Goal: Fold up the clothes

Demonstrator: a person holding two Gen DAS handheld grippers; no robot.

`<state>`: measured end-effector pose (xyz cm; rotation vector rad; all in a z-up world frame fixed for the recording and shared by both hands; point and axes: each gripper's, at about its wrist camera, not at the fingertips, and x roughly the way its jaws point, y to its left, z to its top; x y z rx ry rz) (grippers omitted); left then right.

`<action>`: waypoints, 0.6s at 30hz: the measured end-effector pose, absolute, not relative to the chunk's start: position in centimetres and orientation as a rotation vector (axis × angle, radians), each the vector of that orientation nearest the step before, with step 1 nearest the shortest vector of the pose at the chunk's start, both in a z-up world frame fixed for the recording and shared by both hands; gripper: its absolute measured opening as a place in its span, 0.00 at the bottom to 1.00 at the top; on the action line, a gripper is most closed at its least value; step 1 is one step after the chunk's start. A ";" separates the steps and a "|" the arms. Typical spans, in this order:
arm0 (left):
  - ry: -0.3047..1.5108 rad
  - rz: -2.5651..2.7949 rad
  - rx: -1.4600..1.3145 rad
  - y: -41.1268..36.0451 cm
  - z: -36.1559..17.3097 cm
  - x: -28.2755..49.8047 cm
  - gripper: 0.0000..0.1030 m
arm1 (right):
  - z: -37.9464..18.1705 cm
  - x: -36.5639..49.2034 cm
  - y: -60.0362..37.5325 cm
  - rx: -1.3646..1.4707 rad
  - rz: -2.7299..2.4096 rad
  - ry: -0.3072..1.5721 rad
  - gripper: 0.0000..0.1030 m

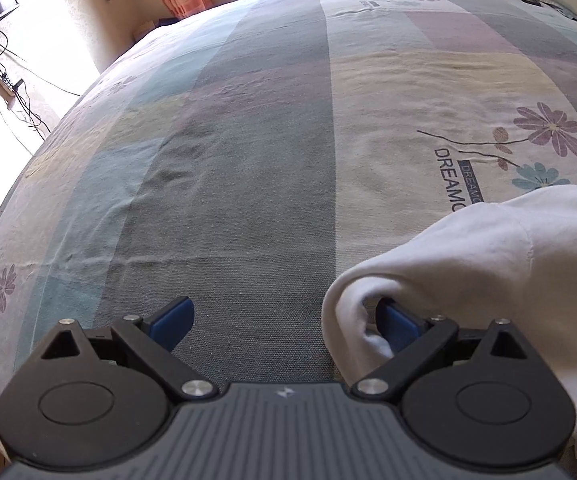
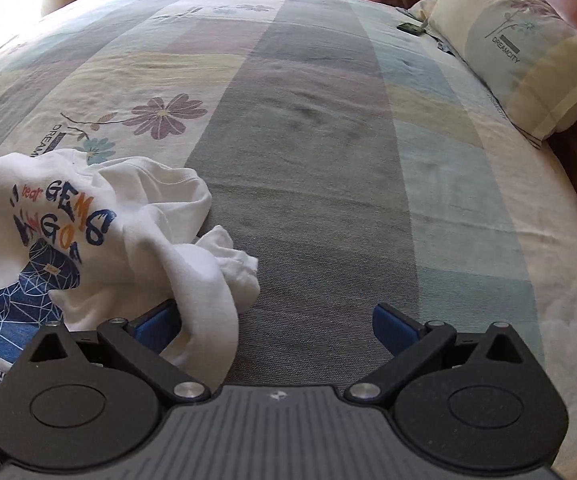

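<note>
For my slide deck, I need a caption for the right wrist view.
Open right gripper beside a crumpled white printed T-shirt on a patchwork bedsheet.

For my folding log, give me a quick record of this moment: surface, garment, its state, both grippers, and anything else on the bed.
surface: bed with patchwork floral sheet
garment: white printed T-shirt
garment state: crumpled, unfolded
left gripper: jaws open, fabric draped over one finger
right gripper: jaws open, fabric over one finger
other: pillow; small dark object beside it
</note>
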<state>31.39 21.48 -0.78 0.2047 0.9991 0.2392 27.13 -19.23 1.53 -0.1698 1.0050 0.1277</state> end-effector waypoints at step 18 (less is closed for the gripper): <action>0.922 0.293 0.244 20.6 0.5 34.9 0.88 | 1.5 35.2 -21.5 -0.286 -0.057 0.925 1.00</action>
